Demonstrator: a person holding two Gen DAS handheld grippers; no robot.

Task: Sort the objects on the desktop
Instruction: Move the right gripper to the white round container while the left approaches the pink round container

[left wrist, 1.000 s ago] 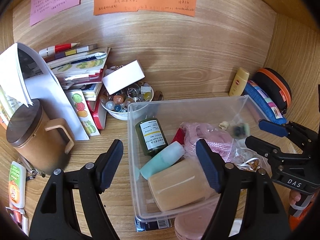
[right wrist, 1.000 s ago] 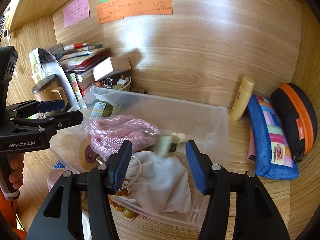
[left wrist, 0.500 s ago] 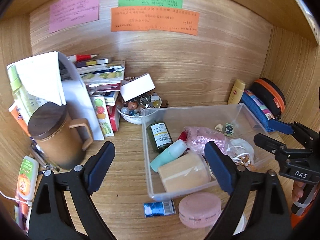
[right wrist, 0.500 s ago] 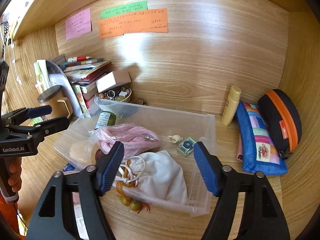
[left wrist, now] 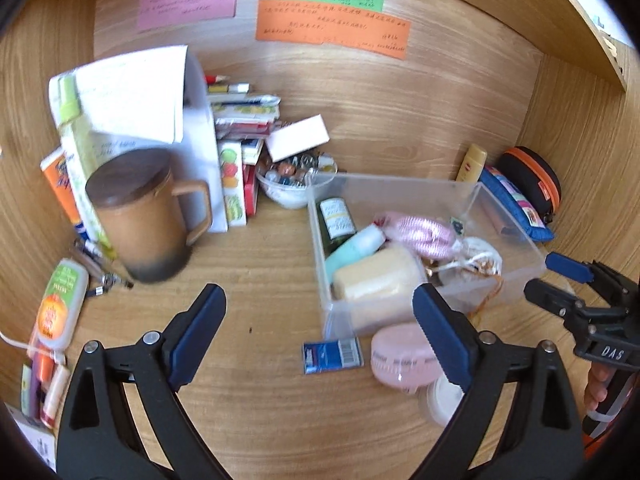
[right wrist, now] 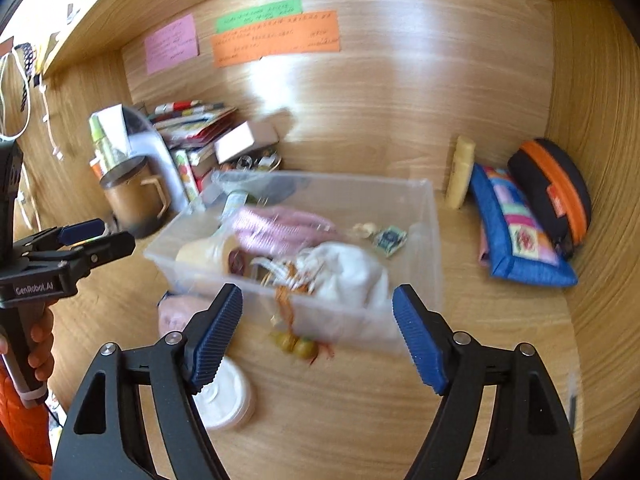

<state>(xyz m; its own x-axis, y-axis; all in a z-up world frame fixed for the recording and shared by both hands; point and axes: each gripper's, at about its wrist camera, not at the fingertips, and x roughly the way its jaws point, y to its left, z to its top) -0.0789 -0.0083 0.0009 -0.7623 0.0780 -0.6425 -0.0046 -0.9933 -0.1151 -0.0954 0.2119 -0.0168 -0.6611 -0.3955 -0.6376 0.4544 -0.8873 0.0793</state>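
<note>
While both tongs hang above the desk, neither has hold of anything. The left gripper [left wrist: 320,336] has just been opening and its jaws now stand very wide over bare wood, with nothing between them. The right gripper [right wrist: 318,336] has also just been opening; its jaws stand fairly wide, and only a cord with beads [right wrist: 298,344], spilling over the front wall of the bin [right wrist: 434,216], shows in the gap, touched by neither pad.

That clear bin sits mid-desk and holds the sorted things: a green bottle [left wrist: 336,222], a teal tube [left wrist: 354,248], a tan roll [left wrist: 376,276], a pink rope [left wrist: 420,232], a white pouch [right wrist: 352,272] and a small green card [right wrist: 390,238]. Just in front of it on the desk lie a blue packet [left wrist: 332,356], a pink jar [left wrist: 400,360] and a white lid [right wrist: 226,400].

To the left stand a brown mug [left wrist: 140,216], papers and a stack of books [left wrist: 240,120], with a bowl [left wrist: 288,196] of what may be beads or marbles; the blur leaves it unsure. A white box [left wrist: 298,138] rests tilted on the bowl. Right of the bin, a yellow tube [right wrist: 460,172] leans on the back wall, beside a blue pouch [right wrist: 516,232] and a black case [right wrist: 556,188].
</note>
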